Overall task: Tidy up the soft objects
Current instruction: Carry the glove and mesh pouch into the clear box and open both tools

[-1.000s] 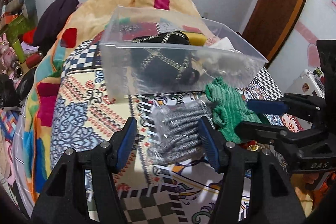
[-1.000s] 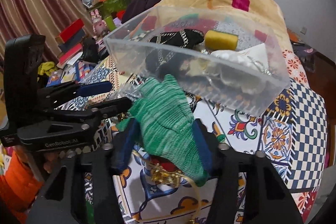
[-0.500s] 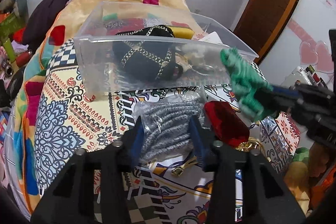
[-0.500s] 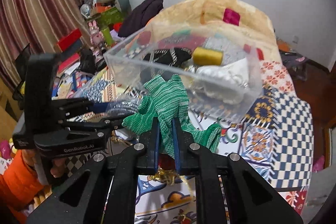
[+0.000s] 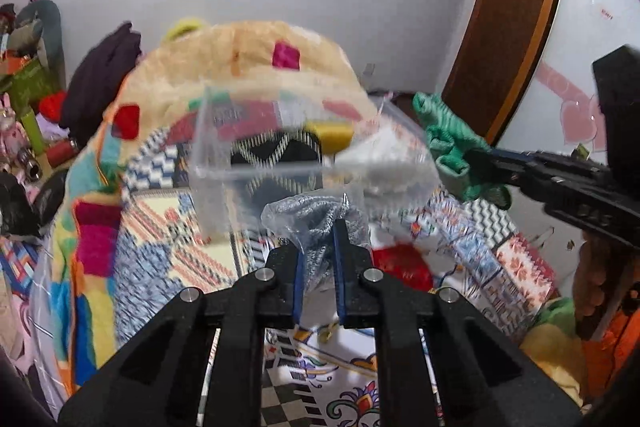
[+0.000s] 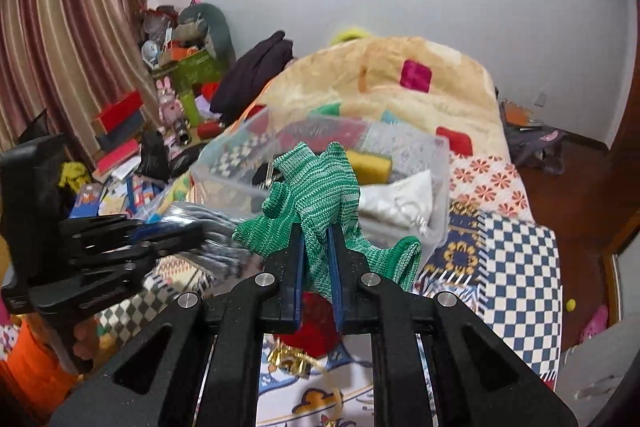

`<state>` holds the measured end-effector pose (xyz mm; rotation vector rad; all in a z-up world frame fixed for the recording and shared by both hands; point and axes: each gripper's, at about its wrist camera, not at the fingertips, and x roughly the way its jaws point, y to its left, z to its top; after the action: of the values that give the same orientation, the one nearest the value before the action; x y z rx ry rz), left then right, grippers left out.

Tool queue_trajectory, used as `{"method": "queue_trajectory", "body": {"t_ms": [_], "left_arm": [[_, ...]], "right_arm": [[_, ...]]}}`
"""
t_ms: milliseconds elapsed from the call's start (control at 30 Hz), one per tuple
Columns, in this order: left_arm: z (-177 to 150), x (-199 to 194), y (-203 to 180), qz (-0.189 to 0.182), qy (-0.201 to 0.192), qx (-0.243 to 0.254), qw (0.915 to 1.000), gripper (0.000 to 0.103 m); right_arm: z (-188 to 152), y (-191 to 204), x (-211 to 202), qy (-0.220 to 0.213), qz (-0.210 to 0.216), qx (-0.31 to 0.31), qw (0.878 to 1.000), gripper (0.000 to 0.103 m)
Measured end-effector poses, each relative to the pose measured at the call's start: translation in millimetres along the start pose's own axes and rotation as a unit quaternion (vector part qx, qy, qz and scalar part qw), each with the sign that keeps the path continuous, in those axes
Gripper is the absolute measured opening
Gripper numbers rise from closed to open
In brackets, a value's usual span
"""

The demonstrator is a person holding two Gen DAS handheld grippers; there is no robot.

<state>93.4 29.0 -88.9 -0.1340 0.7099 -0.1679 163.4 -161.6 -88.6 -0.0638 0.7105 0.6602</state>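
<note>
My left gripper (image 5: 318, 231) is shut on a grey knit item in a clear plastic bag (image 5: 316, 217) and holds it above the bed, just in front of the clear plastic bin (image 5: 212, 187). My right gripper (image 6: 316, 235) is shut on a green knit glove (image 6: 316, 183) and holds it in the air before the bin (image 6: 438, 187). The bin holds a black patterned pouch (image 5: 276, 155), a yellow sponge (image 6: 368, 165) and a white soft item (image 6: 400, 199). The glove (image 5: 448, 139) and right gripper (image 5: 492, 159) show at the right of the left wrist view.
A red pouch (image 5: 402, 261) with a gold chain (image 6: 292, 359) lies on the patterned bedspread (image 6: 516, 259) below the grippers. A rolled blanket (image 6: 400, 83) lies behind the bin. Clutter and books (image 6: 120, 131) fill the left side by the curtain. A door (image 5: 504, 27) stands at the right.
Both grippers have lifted their items off the bed toward the bin. The left gripper closed fully on the bagged grey knit; the red pouch is uncovered.
</note>
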Motion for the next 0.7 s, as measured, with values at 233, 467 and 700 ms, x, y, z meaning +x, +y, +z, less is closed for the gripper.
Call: {"method": "queue_trajectory", "body": {"t_ms": [233, 467, 700], "left_arm": [[35.2, -31.1, -2.3, 0.006, -0.067, 0.005, 0.9977, 0.012], [60.7, -21.3, 6.1, 0.014, -0.087, -0.001, 0.9961, 0.012], [65.6, 17.5, 13.8, 0.021, -0.061, 0.004, 0.9979, 0.012]], "right_arm": [[21.9, -2.6, -10.5, -0.039, -0.012, 0.003, 0.999, 0.01], [39.8, -5.1, 0.7, -0.055, -0.023, -0.004, 0.998, 0.01], [41.3, -9.4, 32.5, -0.032, -0.035, -0.021, 0.999, 0.01]]}}
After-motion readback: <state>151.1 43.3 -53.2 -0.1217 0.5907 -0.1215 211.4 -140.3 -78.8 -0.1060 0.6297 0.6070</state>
